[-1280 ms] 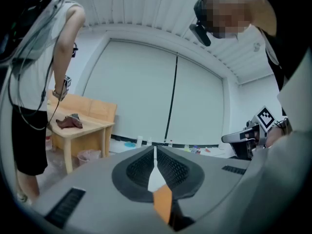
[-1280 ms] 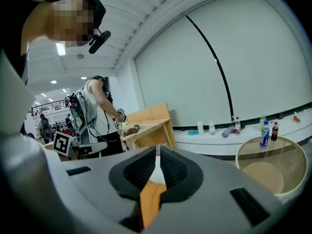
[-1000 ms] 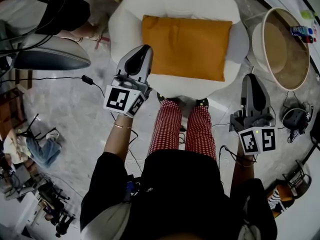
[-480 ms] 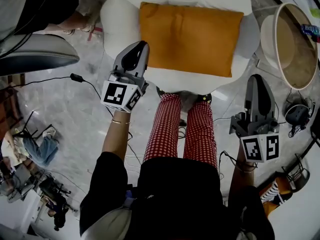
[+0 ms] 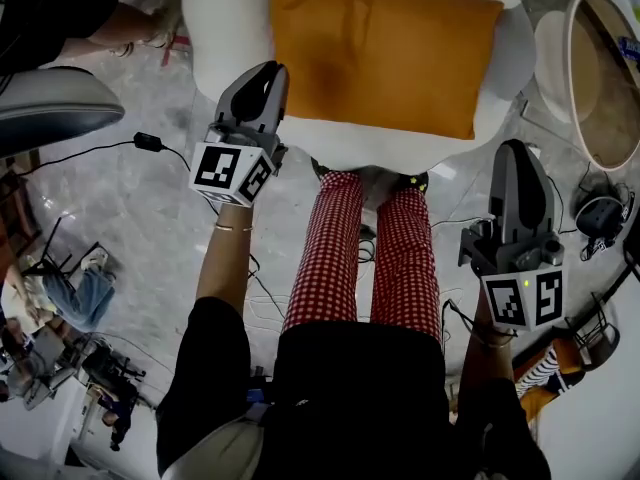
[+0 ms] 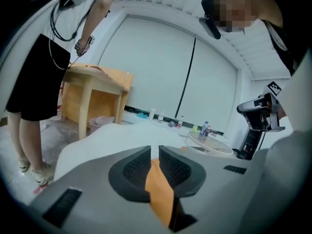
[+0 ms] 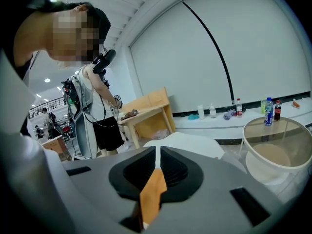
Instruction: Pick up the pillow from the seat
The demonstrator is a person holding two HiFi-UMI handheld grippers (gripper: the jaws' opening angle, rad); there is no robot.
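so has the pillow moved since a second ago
no. the pillow lies in the same spot on the white seat, its front edge as near the seat's front rim as before; only the view came closer.

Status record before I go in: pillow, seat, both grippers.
pillow: orange, flat on the white seat, not gripped
left gripper: near the pillow's left edge; fingers just opening, narrow gap, nothing between
right gripper: by the seat's front right rim; fingers shut, empty
task: pillow not yet picked up
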